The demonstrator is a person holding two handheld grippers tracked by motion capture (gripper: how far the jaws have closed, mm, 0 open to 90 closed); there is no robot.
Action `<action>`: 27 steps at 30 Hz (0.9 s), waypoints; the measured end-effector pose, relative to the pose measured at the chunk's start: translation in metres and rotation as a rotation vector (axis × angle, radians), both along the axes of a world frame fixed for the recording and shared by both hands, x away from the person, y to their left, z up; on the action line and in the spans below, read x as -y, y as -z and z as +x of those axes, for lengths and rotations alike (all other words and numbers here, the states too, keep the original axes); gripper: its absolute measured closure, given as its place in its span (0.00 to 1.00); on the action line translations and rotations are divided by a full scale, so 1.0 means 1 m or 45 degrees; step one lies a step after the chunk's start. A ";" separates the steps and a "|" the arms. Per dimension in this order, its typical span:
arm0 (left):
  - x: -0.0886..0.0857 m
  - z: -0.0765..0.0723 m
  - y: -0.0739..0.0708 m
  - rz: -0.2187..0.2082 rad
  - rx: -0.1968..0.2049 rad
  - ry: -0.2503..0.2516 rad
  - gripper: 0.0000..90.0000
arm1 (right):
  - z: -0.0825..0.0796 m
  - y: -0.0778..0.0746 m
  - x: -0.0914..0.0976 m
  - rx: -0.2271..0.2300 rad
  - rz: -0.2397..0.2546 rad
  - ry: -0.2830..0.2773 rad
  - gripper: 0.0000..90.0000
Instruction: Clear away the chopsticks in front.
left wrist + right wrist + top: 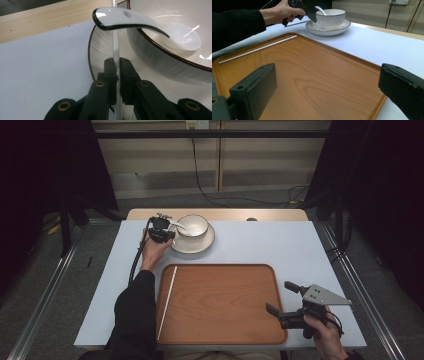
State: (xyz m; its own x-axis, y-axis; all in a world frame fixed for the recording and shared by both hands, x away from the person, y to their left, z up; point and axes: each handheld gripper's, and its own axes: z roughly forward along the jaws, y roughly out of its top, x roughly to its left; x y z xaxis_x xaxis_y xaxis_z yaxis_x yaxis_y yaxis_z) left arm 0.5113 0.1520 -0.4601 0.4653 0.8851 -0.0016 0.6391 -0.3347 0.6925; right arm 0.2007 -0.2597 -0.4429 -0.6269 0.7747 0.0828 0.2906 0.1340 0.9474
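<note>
A white bowl [193,225] with a dark rim stands on a matching saucer [205,244] at the far left of the bench [280,245]. In the bowl lies one white ceramic spoon [160,28], its handle jutting out over the rim. Nearer the person sits a wooden tray [220,305], holding one thin white stick [167,302] that lies along its left edge.

The left tongs [117,75] are clamped on a second thin white stick [115,47] (the twin of the one in the tray), held just beside the bowl and above the saucer, its far end passing under the spoon's handle. The right tongs [282,297] stand wide apart with nothing between them, over the right edge of the tray.

The bench has a pale blue-white top with a strip of light wood along its far edge. Around it are grey floor, dark curtains at both sides, a pale back wall and a black cable hanging down from a socket.

Count: one bowl, one saucer, one spoon, one tray, two sticks, two tongs.
</note>
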 end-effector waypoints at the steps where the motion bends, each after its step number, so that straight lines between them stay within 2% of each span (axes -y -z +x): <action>1: 0.000 0.000 0.000 0.000 0.000 0.000 0.95 | 0.000 0.000 0.000 0.000 0.000 0.000 0.02; 3: 0.001 -0.001 0.000 0.010 0.005 -0.001 0.95 | 0.000 0.000 0.000 0.002 0.000 0.002 0.02; 5: 0.002 -0.001 0.000 -0.013 -0.009 0.004 0.95 | 0.000 0.000 0.001 -0.006 -0.005 0.004 0.03; 10: 0.000 -0.003 0.000 -0.026 -0.002 -0.002 0.95 | 0.000 0.000 0.001 -0.001 0.001 0.013 0.03; 12: -0.001 -0.005 -0.002 -0.059 0.026 -0.020 0.95 | 0.000 0.000 0.001 0.001 -0.002 0.005 0.03; 13: -0.003 -0.008 -0.005 -0.041 0.038 -0.006 0.95 | 0.000 0.000 0.001 0.005 0.000 0.005 0.03; 14: -0.004 -0.009 -0.007 -0.054 0.046 -0.013 0.95 | 0.000 0.000 0.000 0.005 0.004 0.009 0.03; 15: -0.006 -0.010 -0.008 -0.046 0.050 -0.007 0.95 | 0.000 0.000 0.001 0.008 0.004 0.008 0.03; 16: -0.005 -0.011 -0.008 -0.051 0.061 -0.030 0.95 | 0.000 0.000 0.000 0.008 0.006 0.007 0.03; 17: -0.008 -0.012 -0.010 -0.029 0.056 -0.014 0.95 | 0.000 0.000 0.001 0.008 0.001 0.008 0.03; 18: -0.008 -0.013 -0.010 -0.066 0.066 -0.035 0.95 | 0.000 0.000 0.001 0.008 0.002 0.005 0.03; 20: -0.011 -0.015 -0.011 -0.037 0.061 -0.022 0.95 | -0.001 0.000 0.001 0.009 0.002 0.004 0.03; 21: -0.011 -0.016 -0.010 -0.057 0.063 -0.028 0.95 | 0.000 0.000 0.001 0.010 0.001 0.006 0.03; 22: -0.013 -0.016 -0.010 -0.051 0.061 -0.019 0.95 | -0.001 0.000 0.001 0.009 0.000 0.007 0.03; 25: -0.014 -0.020 -0.007 -0.078 0.080 -0.077 0.95 | -0.001 0.000 0.001 0.009 -0.001 0.007 0.03; 26: -0.016 -0.021 -0.007 -0.064 0.079 -0.072 0.95 | -0.001 0.000 0.001 0.010 0.000 0.006 0.03; 27: -0.017 -0.022 -0.006 -0.077 0.076 -0.074 0.95 | -0.001 0.000 0.001 0.010 0.001 0.006 0.03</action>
